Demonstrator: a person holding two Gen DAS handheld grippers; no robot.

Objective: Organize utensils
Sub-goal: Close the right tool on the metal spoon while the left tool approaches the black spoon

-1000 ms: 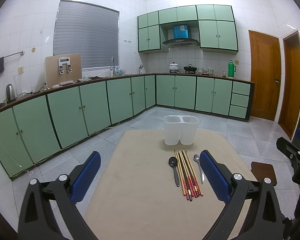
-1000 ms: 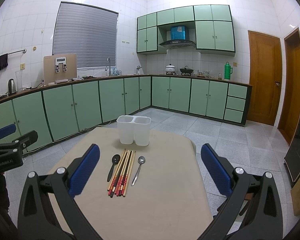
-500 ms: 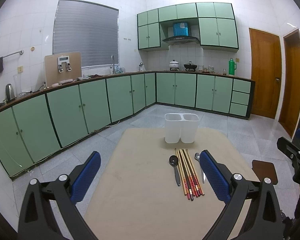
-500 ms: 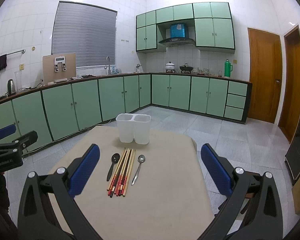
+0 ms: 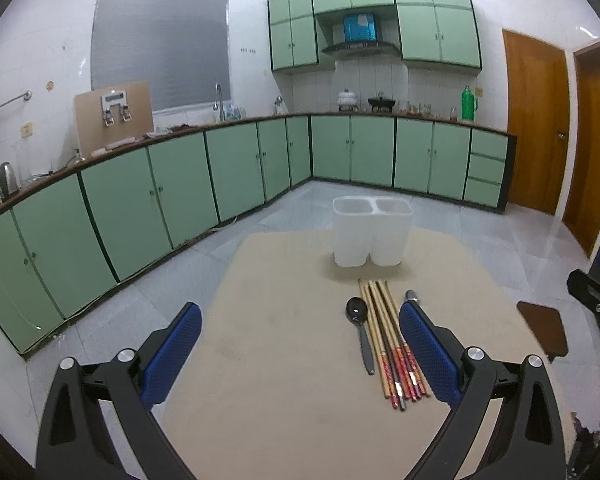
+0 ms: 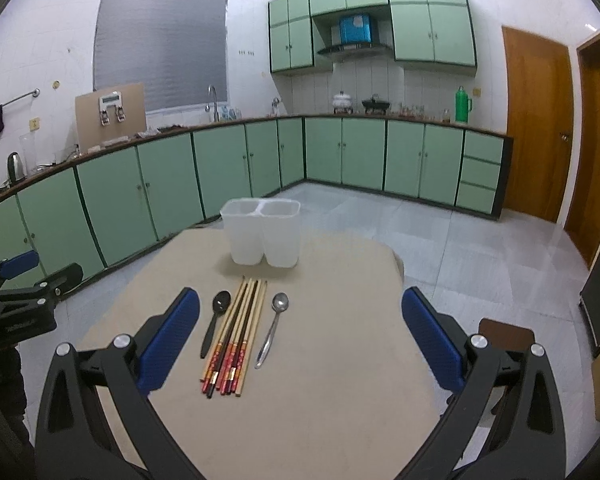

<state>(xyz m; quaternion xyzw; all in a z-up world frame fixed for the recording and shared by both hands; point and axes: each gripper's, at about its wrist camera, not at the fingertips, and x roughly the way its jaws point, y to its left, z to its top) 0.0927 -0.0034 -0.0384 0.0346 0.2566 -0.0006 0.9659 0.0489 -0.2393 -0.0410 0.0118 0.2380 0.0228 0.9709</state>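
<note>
A white two-compartment utensil holder [image 5: 372, 236] [image 6: 265, 236] stands empty at the far side of a beige table [image 5: 284, 360] [image 6: 332, 360]. In front of it lie a black spoon [image 5: 359, 326] [image 6: 216, 320], a bundle of chopsticks [image 5: 388, 340] [image 6: 238, 332] and a metal spoon [image 6: 274, 326], whose bowl [image 5: 412, 295] peeks past my left gripper's right finger. My left gripper [image 5: 300, 354] is open above the table's near left part. My right gripper [image 6: 300, 340] is open, with the utensils just inside its left finger.
Green cabinets [image 5: 180, 192] run along the left and back walls. A brown stool [image 5: 542, 326] [image 6: 504, 334] stands right of the table. Two wooden doors [image 6: 536, 120] are at the right. The other gripper shows at each view's edge.
Both grippers have tipped slightly downward and edged closer to the table, so the holder and utensils sit a little lower and larger in view. Nothing was grasped.
</note>
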